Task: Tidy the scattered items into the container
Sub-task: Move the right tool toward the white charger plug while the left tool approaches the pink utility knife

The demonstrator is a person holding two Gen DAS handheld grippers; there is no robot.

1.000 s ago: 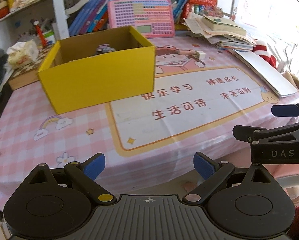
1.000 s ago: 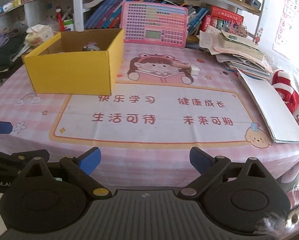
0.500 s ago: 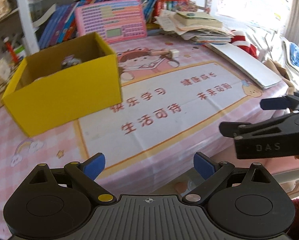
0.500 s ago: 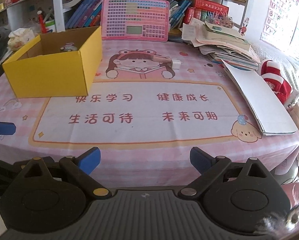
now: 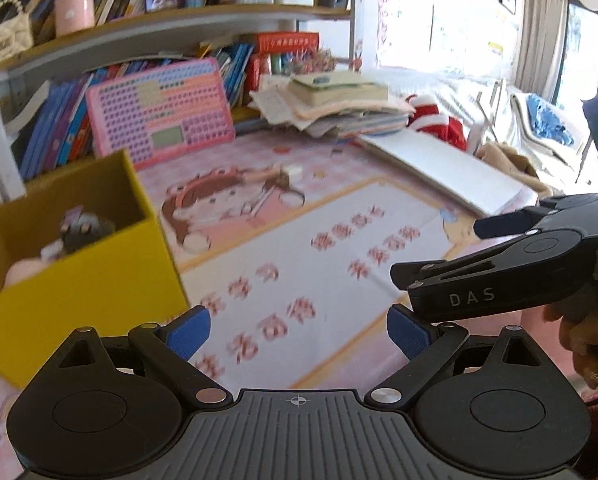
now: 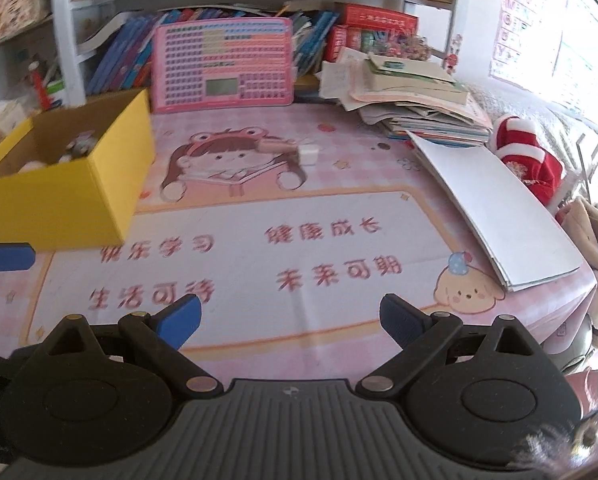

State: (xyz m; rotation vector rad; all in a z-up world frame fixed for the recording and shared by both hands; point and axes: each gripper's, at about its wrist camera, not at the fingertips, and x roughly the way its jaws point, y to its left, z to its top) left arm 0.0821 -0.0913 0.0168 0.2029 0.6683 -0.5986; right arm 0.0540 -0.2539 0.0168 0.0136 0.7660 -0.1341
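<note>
A yellow cardboard box (image 5: 79, 280) (image 6: 71, 196) stands on the left of the pink table mat, with a small grey toy (image 5: 84, 232) and a pale soft item inside. Out on the mat near the cartoon girl print lies a small white block with a brownish stick (image 6: 299, 151) (image 5: 287, 173). My left gripper (image 5: 298, 334) is open and empty over the front of the mat. The right gripper (image 6: 290, 322) is open and empty too; its black body (image 5: 511, 276) shows at the right of the left wrist view.
A pink keyboard toy (image 6: 223, 65) leans against the bookshelf at the back. A stack of papers and books (image 6: 411, 96) and a white board (image 6: 495, 204) lie on the right. A red-and-white plush (image 6: 527, 156) sits beyond the board.
Both grippers have risen and moved forward over the table, the left view swinging right so the box has shifted to the left edge. Both stay open.
</note>
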